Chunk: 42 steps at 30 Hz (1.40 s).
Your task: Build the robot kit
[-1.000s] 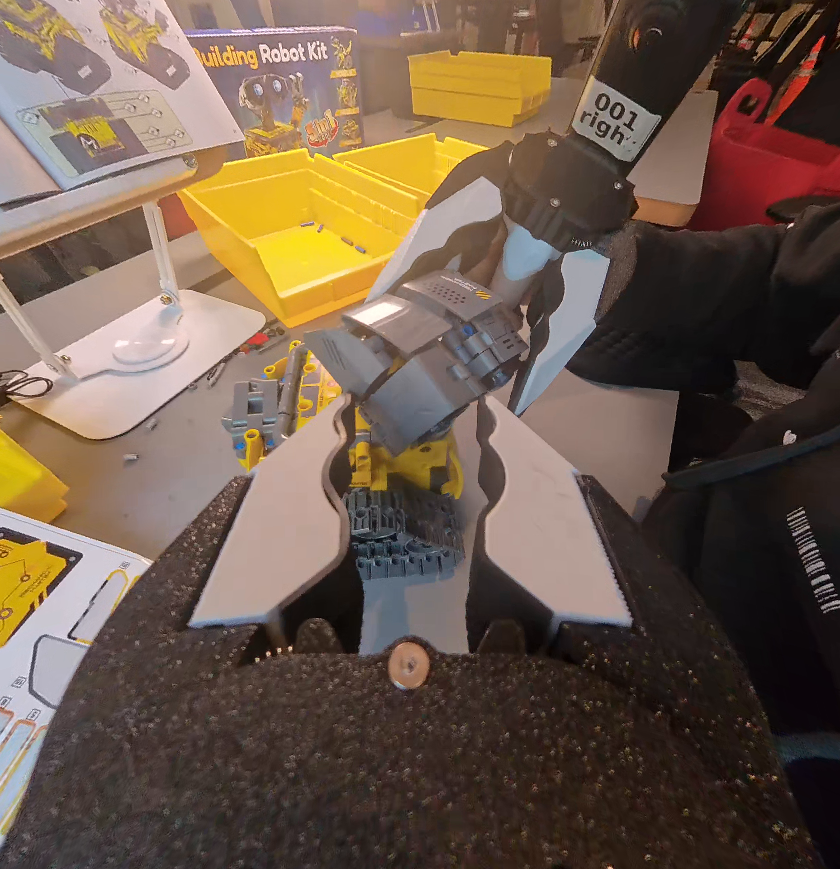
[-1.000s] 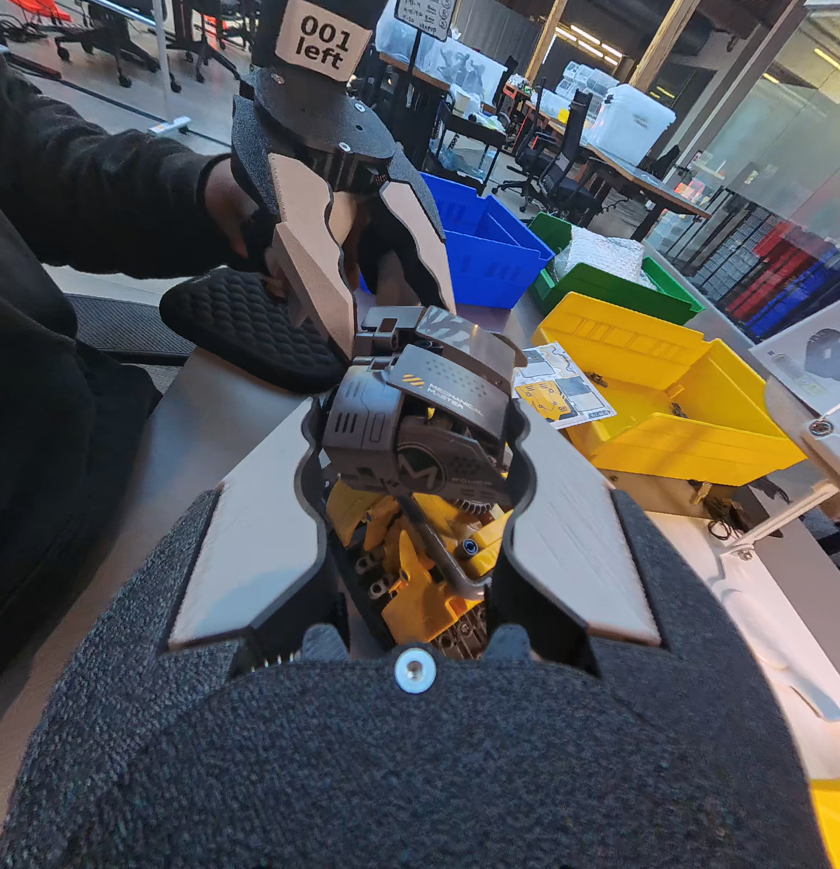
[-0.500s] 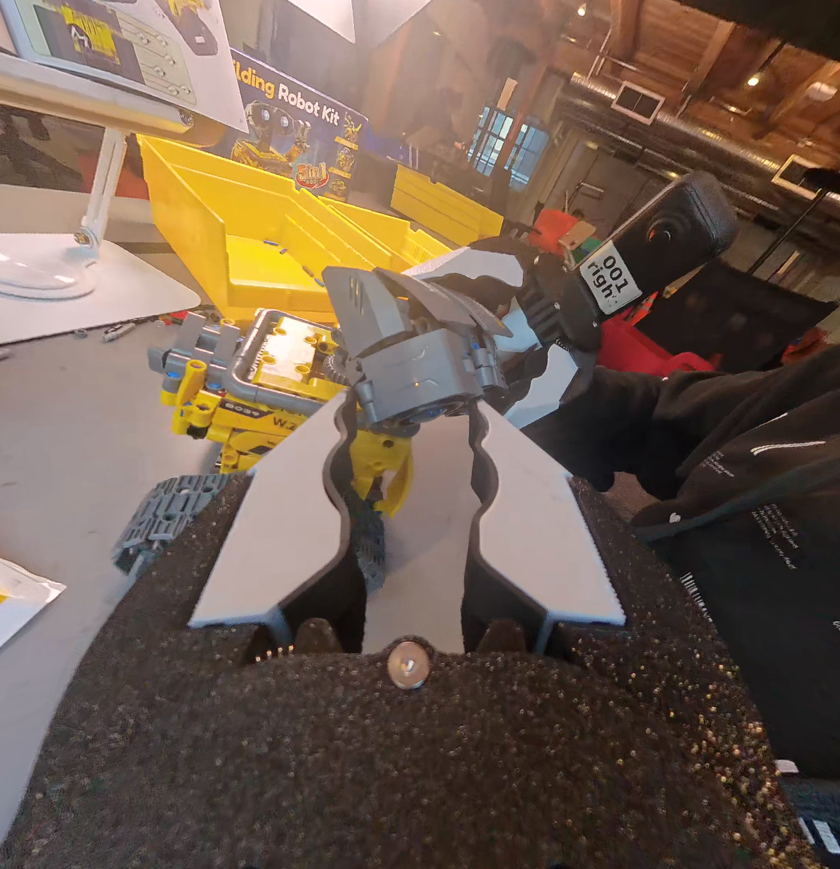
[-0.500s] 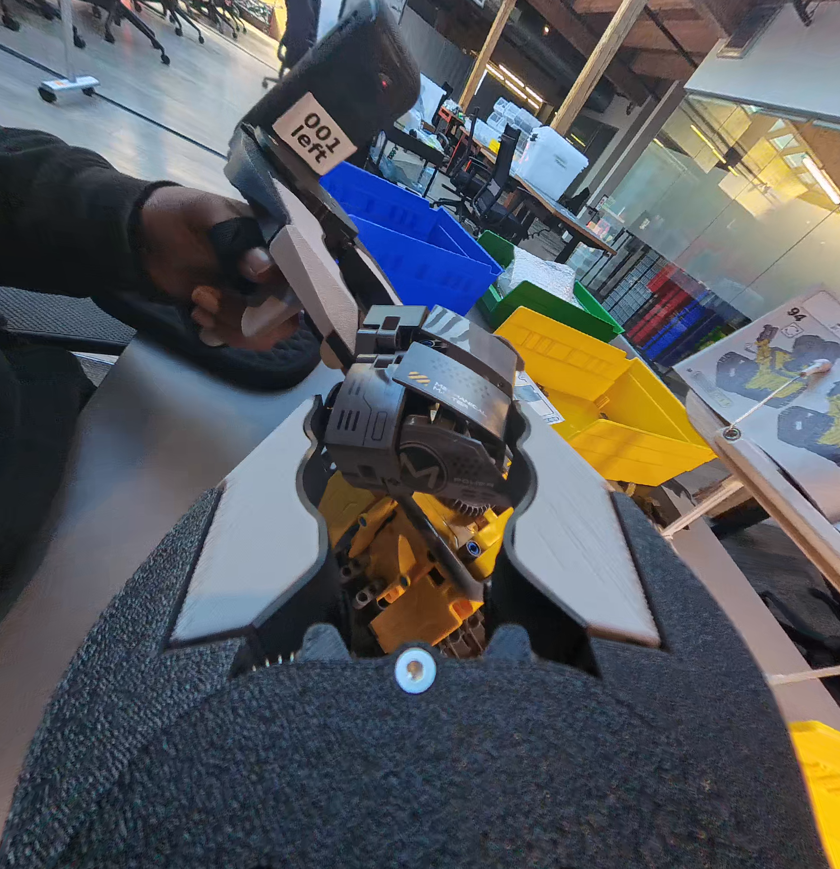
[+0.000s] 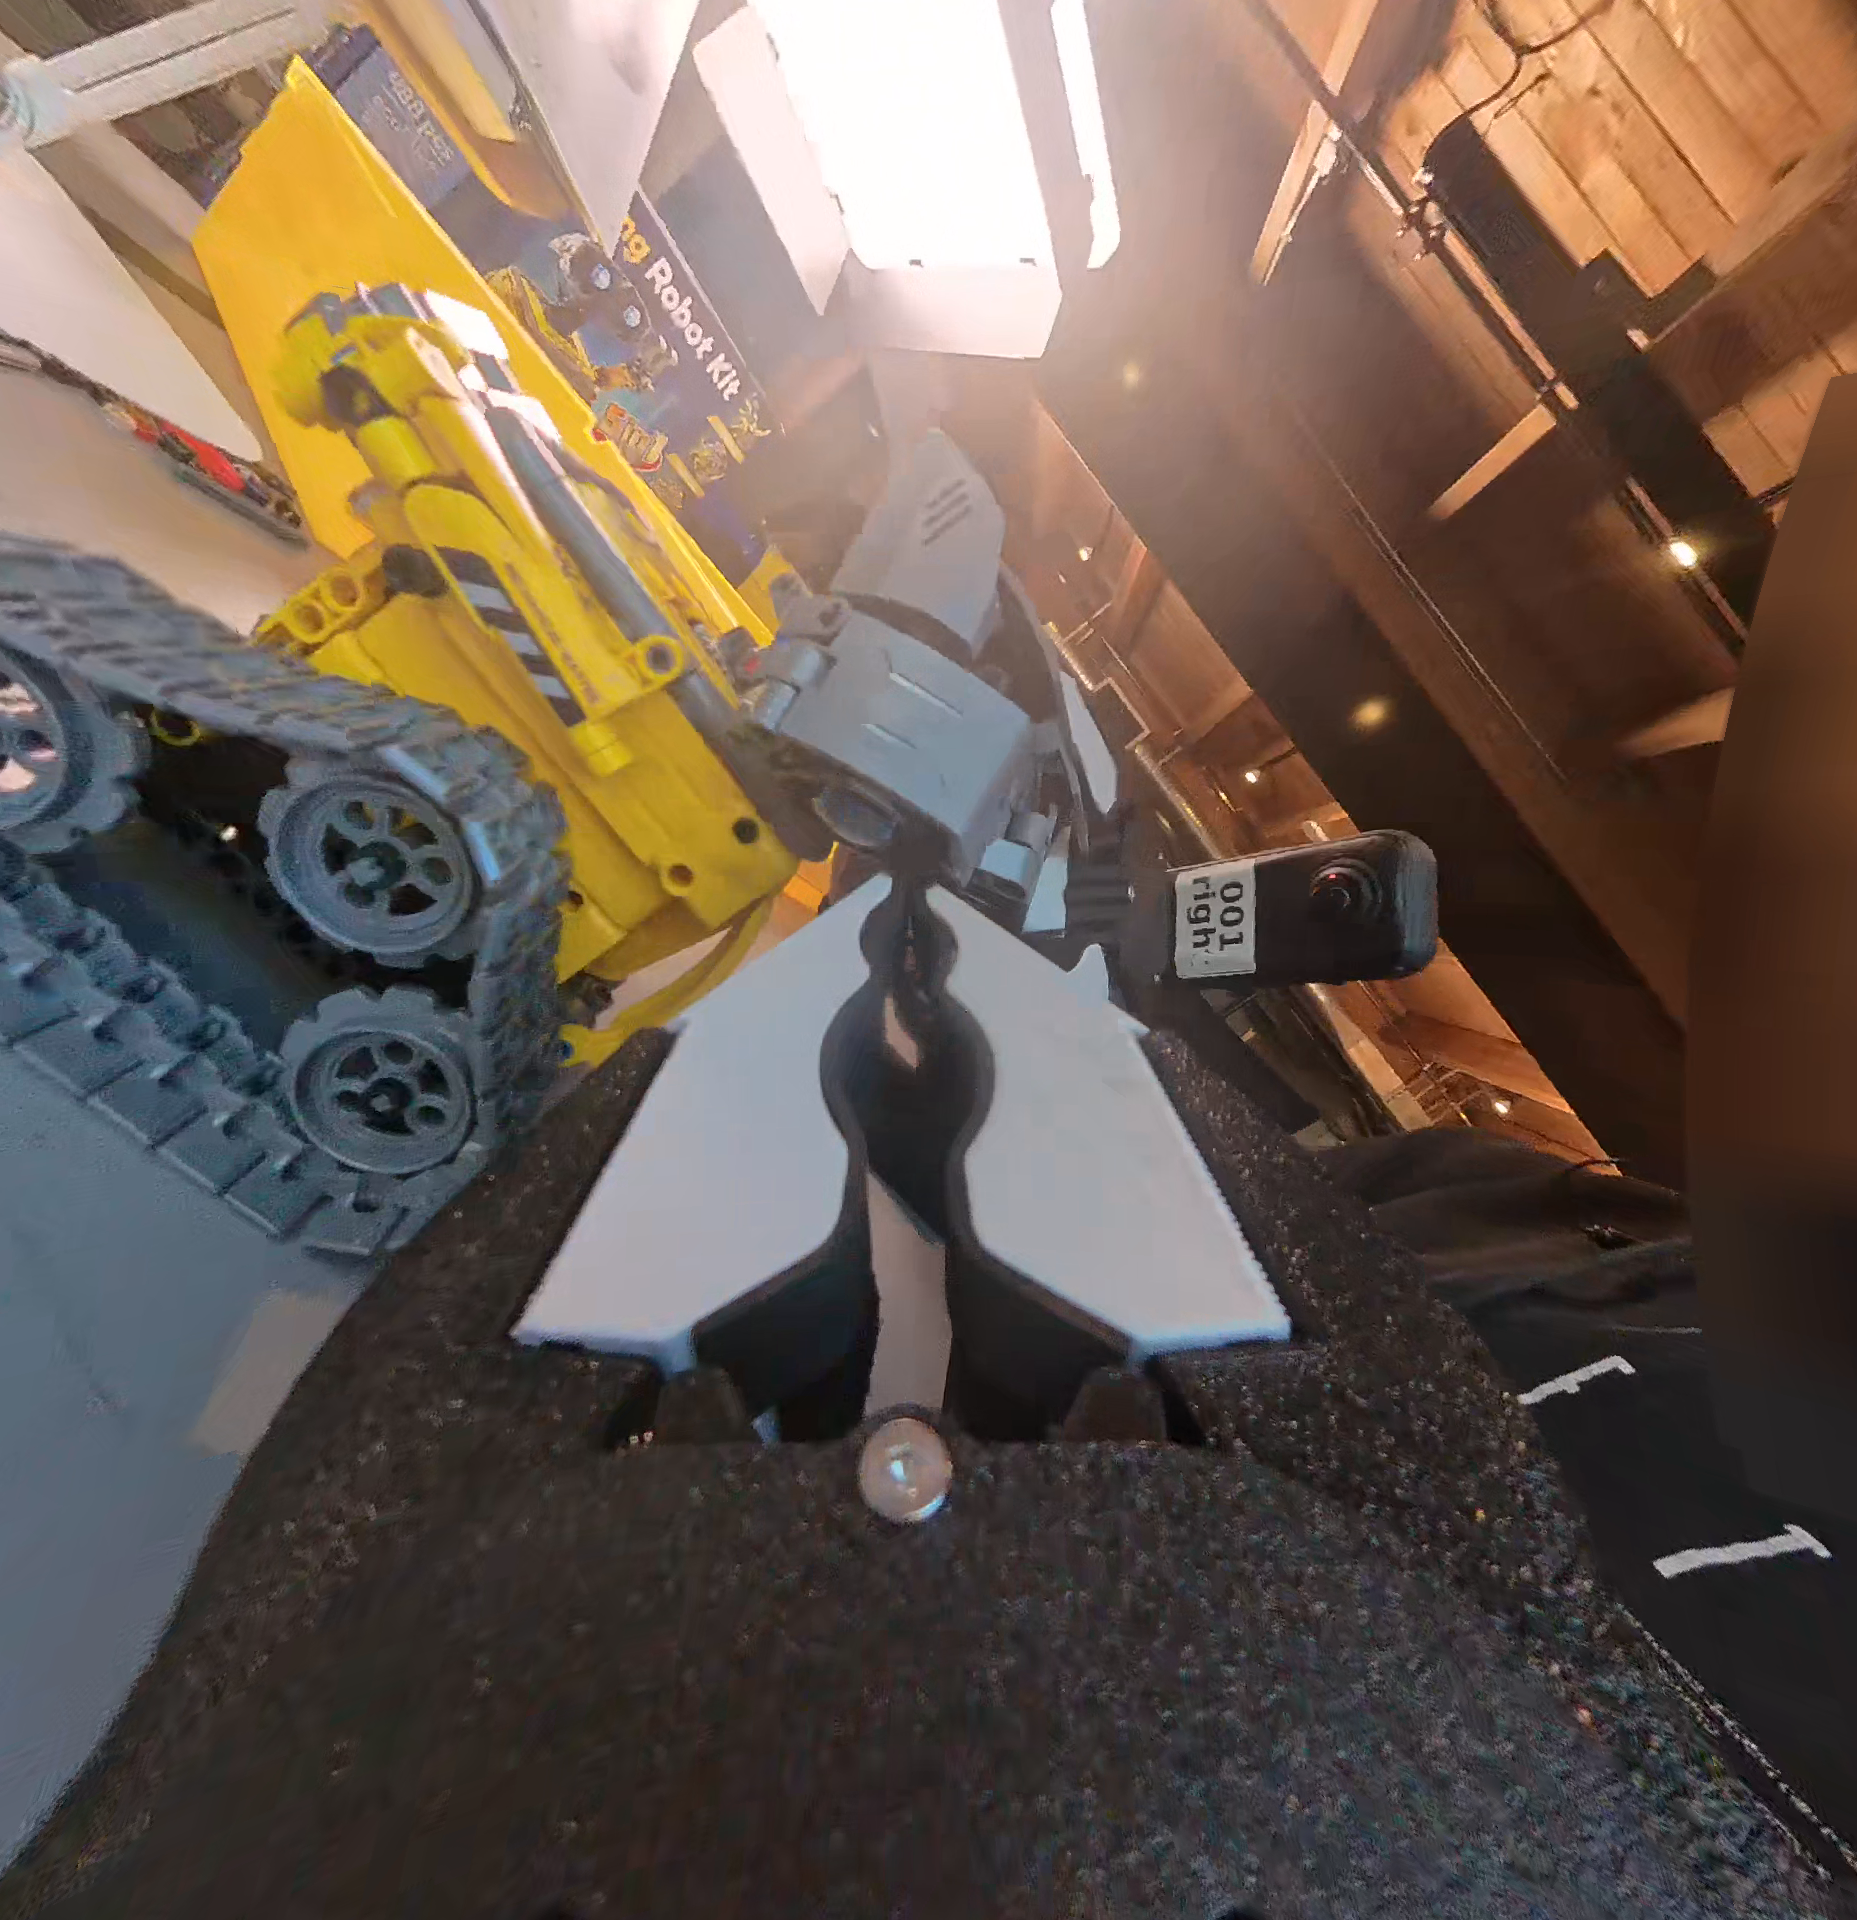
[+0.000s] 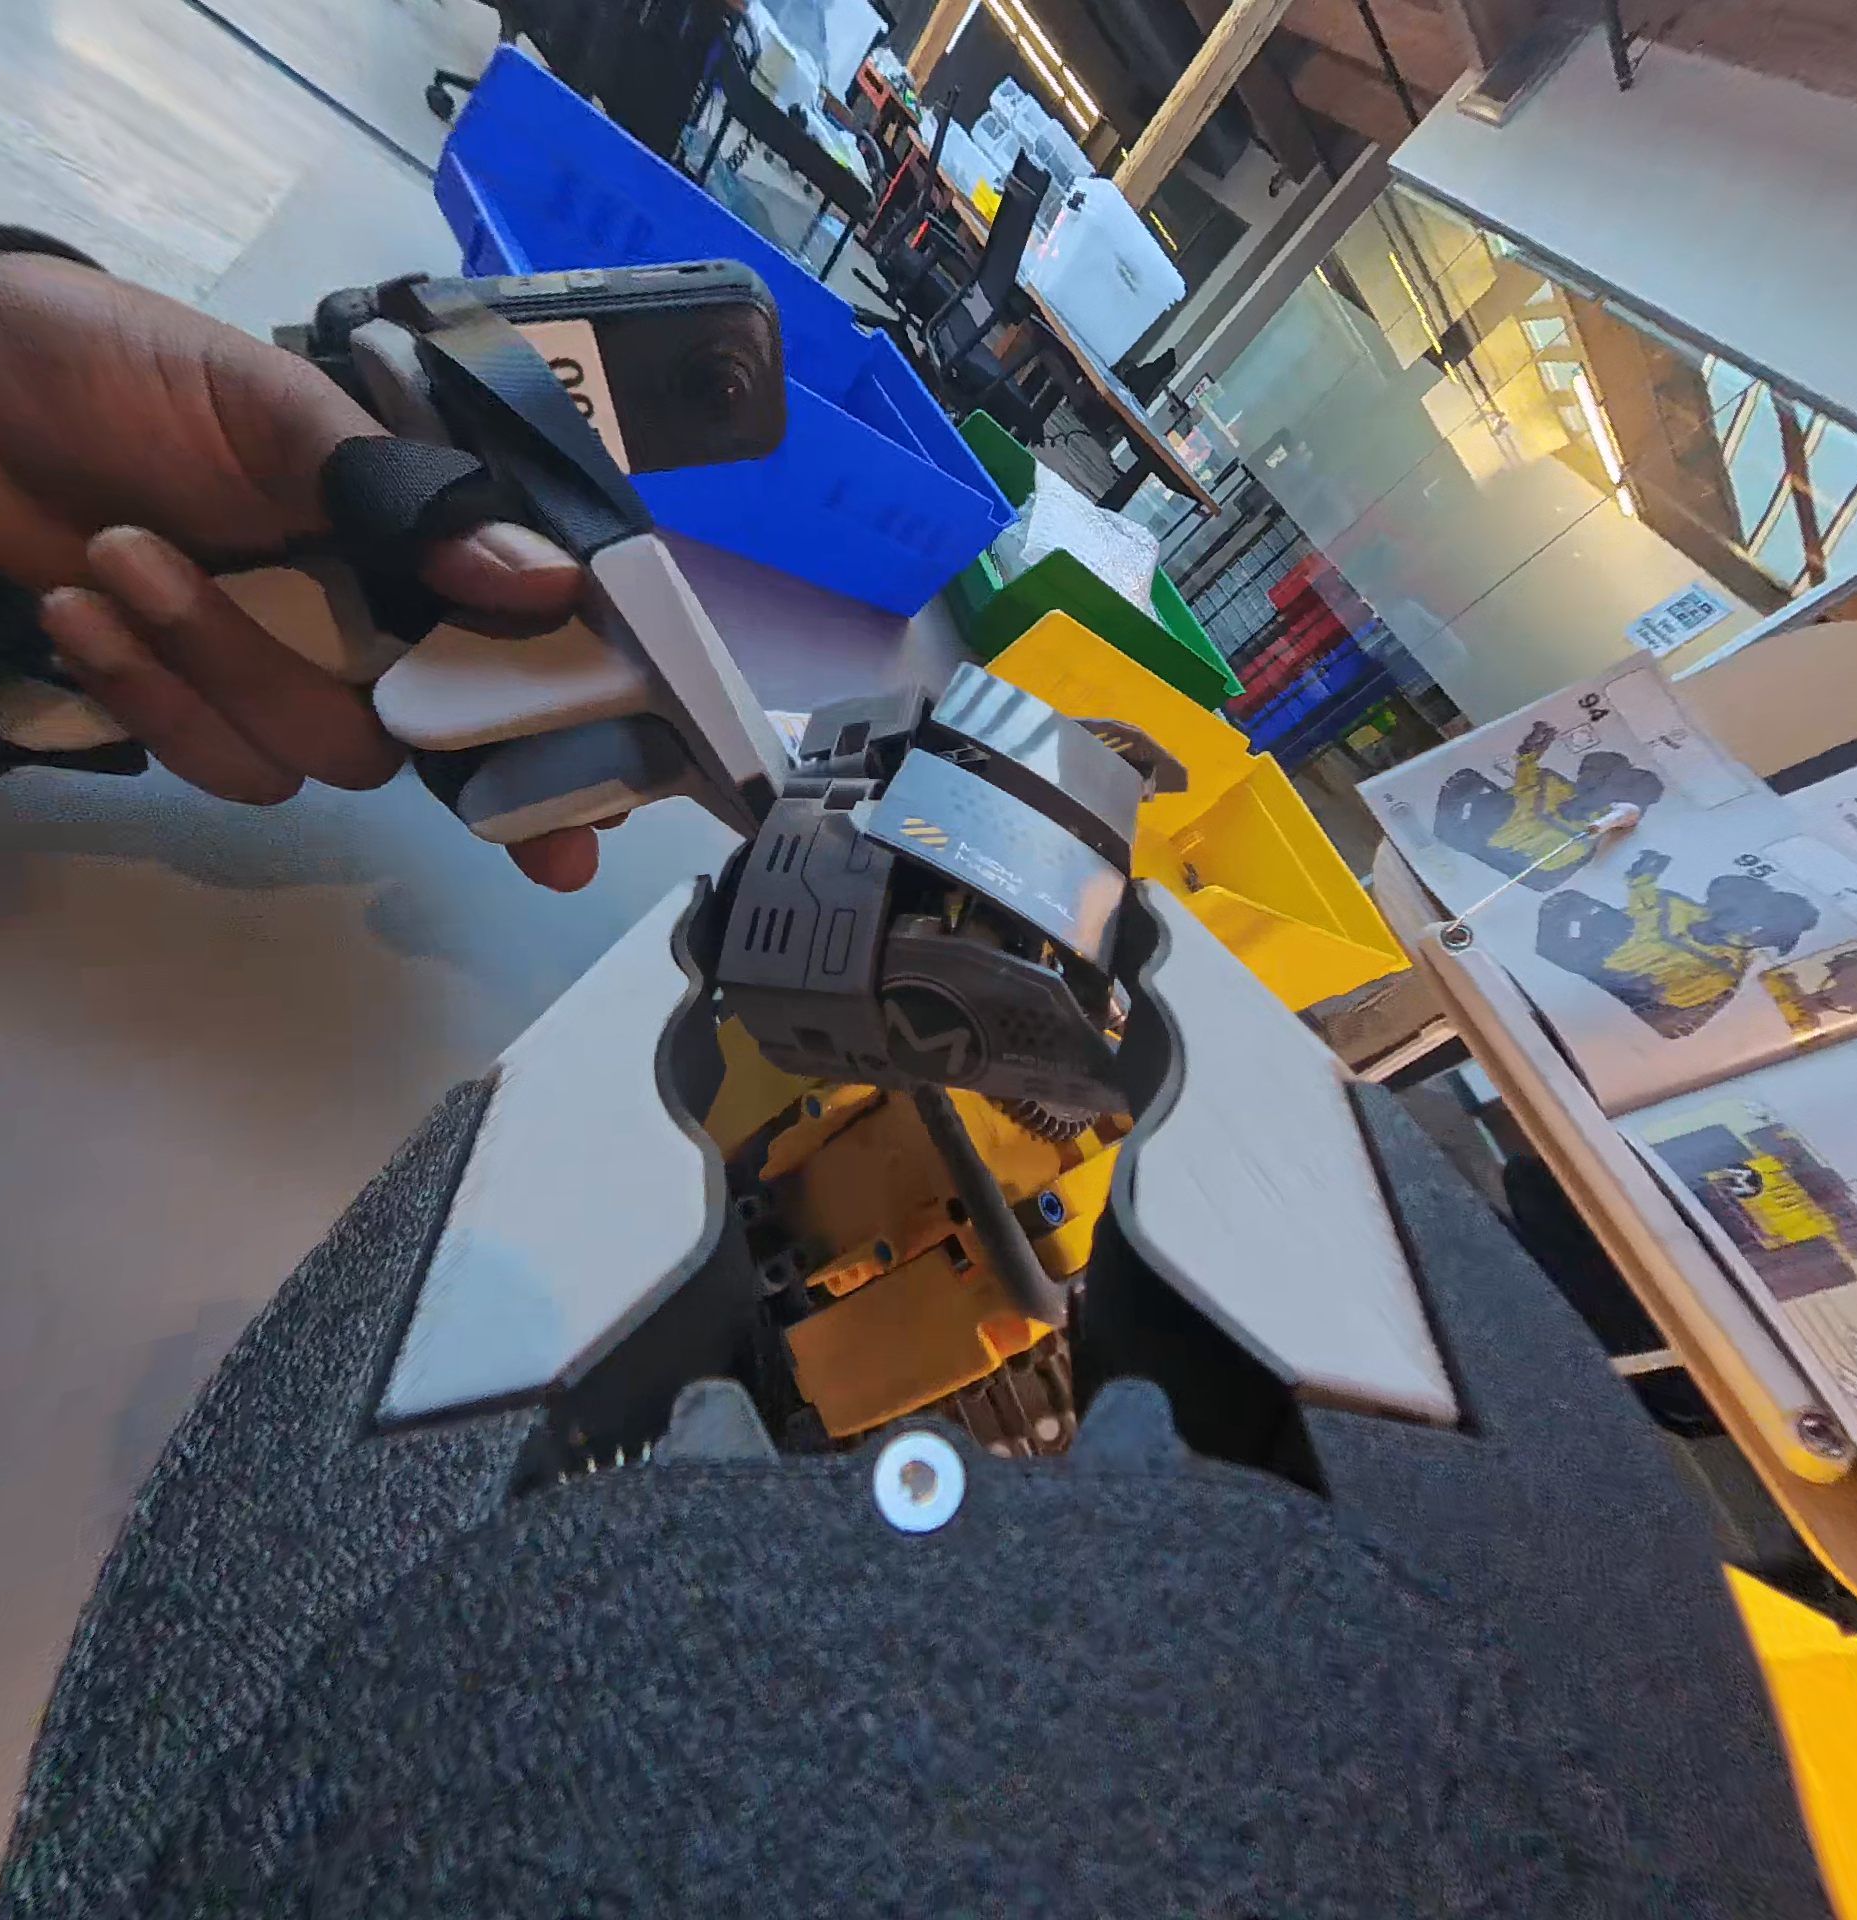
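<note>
A toy robot with a yellow body, grey tracks and a dark grey head stands on the table. In the left wrist view it appears tilted. My right gripper is shut on the head, one finger on each side, with the yellow body below it. My left gripper is shut, its tips pinched at the head's lower edge. In the right wrist view its tips meet the head's far corner. The right gripper shows behind the head.
A blue bin, a green bin and a yellow bin stand beyond the robot. An instruction booklet on a stand is at the right. A kit box leans behind. A hand holds the left gripper. Only a small space, under 4 cm, lies between the two pairs of fingers.
My left gripper has closed from open to shut at the head and rolled over, swinging low beside the tracks. The right gripper has kept its hold on the head.
</note>
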Each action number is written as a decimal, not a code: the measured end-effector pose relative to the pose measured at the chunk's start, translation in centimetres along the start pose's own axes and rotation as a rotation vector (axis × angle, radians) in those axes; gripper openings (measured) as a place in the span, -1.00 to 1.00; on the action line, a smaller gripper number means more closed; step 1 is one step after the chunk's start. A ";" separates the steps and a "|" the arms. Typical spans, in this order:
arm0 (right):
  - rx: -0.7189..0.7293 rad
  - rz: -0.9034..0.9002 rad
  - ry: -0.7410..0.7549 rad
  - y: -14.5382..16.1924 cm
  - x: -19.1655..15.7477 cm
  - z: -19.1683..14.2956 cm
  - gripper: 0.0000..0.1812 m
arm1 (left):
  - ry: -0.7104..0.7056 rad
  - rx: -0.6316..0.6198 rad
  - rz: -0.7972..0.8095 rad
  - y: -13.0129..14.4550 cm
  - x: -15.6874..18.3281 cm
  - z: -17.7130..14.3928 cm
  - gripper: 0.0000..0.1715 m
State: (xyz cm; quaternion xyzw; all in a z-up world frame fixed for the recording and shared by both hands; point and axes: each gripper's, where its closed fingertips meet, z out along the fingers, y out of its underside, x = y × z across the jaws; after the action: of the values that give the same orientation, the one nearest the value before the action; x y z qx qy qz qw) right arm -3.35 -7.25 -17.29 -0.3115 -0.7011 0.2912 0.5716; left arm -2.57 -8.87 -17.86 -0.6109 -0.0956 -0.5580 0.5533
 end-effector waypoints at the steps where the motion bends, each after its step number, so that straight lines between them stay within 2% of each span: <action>1: -0.001 0.017 0.003 0.0 0.3 0.0 -0.16 | 0.018 0.006 0.024 -0.3 0.4 -0.1 -0.99; 3: -0.007 0.069 -0.015 -0.1 0.7 0.2 -0.15 | -0.008 -0.021 0.129 -0.6 0.4 -0.2 -0.96; 5: 0.000 0.112 -0.034 -0.1 0.9 0.3 -0.15 | -0.040 -0.060 0.244 -0.7 0.5 -0.4 -0.75; 8: 0.023 0.216 -0.089 -0.3 1.4 0.0 -0.14 | -0.118 -0.143 0.430 -0.9 0.1 -1.0 -0.55; 11: 0.066 0.311 -0.203 -0.4 1.7 -0.6 -0.14 | -0.208 -0.194 0.704 -2.6 0.2 -1.3 -0.39; 13: 0.103 0.333 -0.295 -0.4 1.7 -1.1 -0.14 | -0.249 -0.297 0.832 -3.2 -0.2 -0.6 -0.30; 17: 0.119 0.347 -0.387 -0.3 1.7 -1.7 -0.14 | -0.154 -0.503 0.951 -2.2 -0.1 2.0 -0.20; 22: 0.058 0.316 -0.429 -0.1 1.6 -2.5 -0.13 | -0.012 -0.585 0.958 -1.7 0.1 3.5 -0.19; 26: -0.002 0.330 -0.404 -1.5 2.9 -3.3 -0.02 | -0.042 -0.562 0.950 -1.4 0.0 3.9 -0.23; 30: -0.180 0.179 -0.381 -2.5 2.6 -2.8 0.04 | -0.093 -0.539 0.967 -1.2 0.1 4.2 -0.25; 34: -0.376 0.092 -0.438 -0.6 2.2 -2.3 -0.20 | -0.135 -0.539 1.010 -0.7 0.1 4.3 -0.26; 37: -0.407 0.086 -0.482 -0.4 2.0 -2.4 -0.23 | -0.139 -0.547 1.029 -0.5 0.1 4.2 -0.26; 40: -0.414 0.080 -0.504 -0.3 2.1 -2.7 -0.26 | -0.076 -0.549 1.090 -0.6 0.3 3.8 -0.24; 42: -0.418 0.085 -0.500 -0.2 2.3 -2.7 -0.27 | -0.040 -0.537 1.074 -1.2 0.1 3.6 -0.16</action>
State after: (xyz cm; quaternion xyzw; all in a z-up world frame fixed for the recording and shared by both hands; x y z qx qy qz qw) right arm -1.09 -5.48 -15.28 -0.3699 -0.8508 0.2318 0.2926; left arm -1.35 -5.67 -16.23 -0.7025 0.3607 -0.1933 0.5822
